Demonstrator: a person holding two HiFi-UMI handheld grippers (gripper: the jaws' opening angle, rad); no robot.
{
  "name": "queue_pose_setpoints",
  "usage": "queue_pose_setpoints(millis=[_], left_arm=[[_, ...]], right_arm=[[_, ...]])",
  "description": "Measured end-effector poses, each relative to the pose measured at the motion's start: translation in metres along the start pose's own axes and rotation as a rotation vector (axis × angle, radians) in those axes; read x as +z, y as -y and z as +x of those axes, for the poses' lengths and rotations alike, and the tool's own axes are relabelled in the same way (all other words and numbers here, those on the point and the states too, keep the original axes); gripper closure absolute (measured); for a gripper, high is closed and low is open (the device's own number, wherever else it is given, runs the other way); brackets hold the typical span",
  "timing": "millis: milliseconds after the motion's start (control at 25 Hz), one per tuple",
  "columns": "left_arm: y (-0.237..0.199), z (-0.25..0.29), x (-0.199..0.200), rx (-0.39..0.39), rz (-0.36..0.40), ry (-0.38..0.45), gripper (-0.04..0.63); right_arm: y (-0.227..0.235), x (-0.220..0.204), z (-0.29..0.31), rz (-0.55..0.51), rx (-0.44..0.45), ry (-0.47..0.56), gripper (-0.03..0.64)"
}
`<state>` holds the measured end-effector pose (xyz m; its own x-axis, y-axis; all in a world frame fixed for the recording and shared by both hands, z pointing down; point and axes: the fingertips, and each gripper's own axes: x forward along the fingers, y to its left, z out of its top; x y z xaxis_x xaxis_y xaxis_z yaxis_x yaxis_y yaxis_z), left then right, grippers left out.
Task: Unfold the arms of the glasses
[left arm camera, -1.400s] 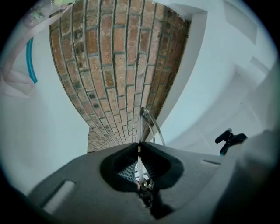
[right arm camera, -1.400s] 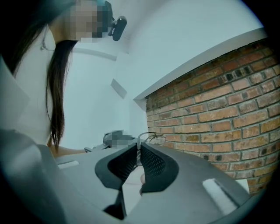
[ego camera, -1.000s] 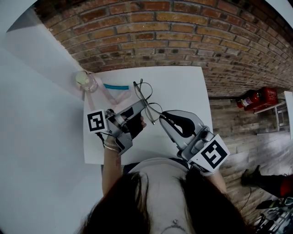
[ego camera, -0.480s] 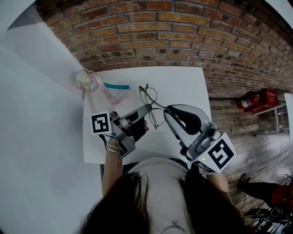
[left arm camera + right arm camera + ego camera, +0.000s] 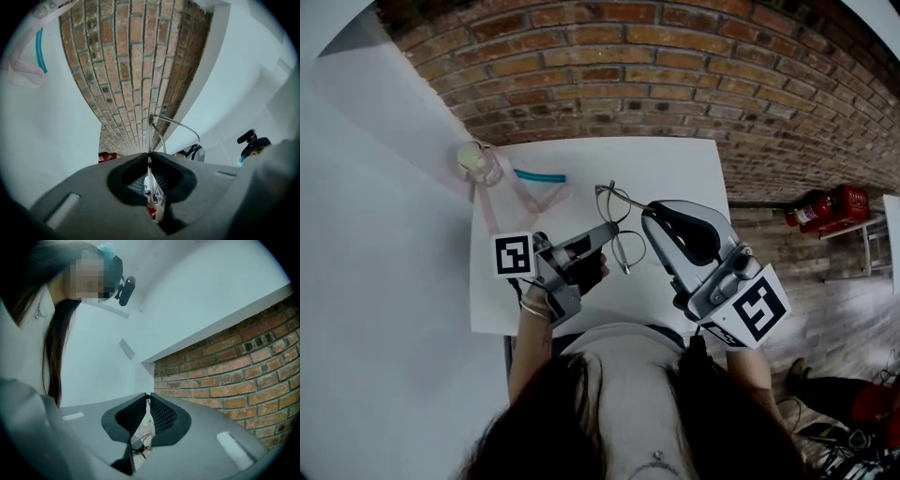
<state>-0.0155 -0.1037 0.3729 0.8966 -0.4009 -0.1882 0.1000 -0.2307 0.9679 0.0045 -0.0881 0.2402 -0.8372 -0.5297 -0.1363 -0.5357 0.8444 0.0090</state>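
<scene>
The left gripper (image 5: 149,157) is clenched on a thin wire part of the glasses (image 5: 150,133), and the frame rises straight out from its tips. The right gripper (image 5: 147,397) has its jaws almost together and seems to pinch another part of the glasses, though its own view shows little of them. The glasses sit between both grippers, over the middle of the white bench (image 5: 675,169), away from its edges.

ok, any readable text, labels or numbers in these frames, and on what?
None readable in any view.
Marker cube on the left gripper: black-and-white square pattern, no letters.
Marker cube on the right gripper: same, no letters.
Red fire extinguisher: any label too small to read.
On the glasses between the grippers: no print visible.
</scene>
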Motion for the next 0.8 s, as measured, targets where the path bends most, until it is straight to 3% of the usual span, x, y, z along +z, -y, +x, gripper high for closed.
queue_pose_setpoints(millis=[800], left_arm=[[-0.007,0.004,-0.013,0.009,-0.015,-0.056,0.571]], right_arm=[[0.017,0.004,0.011,-0.030,-0.034,0.002,0.584]])
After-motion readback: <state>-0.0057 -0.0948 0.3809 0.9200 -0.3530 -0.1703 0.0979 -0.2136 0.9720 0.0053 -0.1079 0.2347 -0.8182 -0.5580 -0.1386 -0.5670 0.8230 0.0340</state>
